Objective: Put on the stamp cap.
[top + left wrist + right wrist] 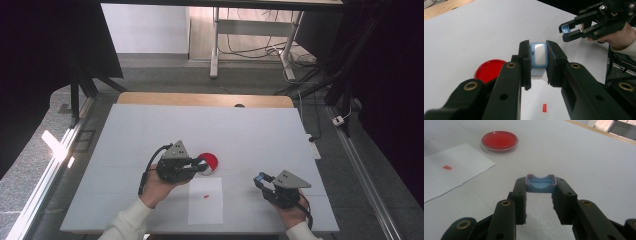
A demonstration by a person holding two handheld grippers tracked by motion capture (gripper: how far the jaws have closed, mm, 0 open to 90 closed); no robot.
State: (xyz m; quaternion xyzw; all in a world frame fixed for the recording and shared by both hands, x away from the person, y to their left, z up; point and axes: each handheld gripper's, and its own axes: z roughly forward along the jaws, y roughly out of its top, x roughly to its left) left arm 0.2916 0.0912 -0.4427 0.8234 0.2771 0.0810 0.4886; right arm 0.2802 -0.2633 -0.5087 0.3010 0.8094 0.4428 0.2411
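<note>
With the left gripper (200, 166) clamped on the blue box (538, 55) and the right gripper (259, 180) clamped on its lid (540, 183), align squarely before pressing together.

A round red dish (208, 162) with a clear rim sits on the white table (150, 130) near its middle, and just nearer than it lies a white sheet of paper (205, 205) bearing a small red rectangle (206, 197). Past the table's far edge runs a strip of bare wood (200, 99), then grey floor with the white legs of a stand (215, 55) and loose cables (250, 50); black frames and drapes close both sides
</note>
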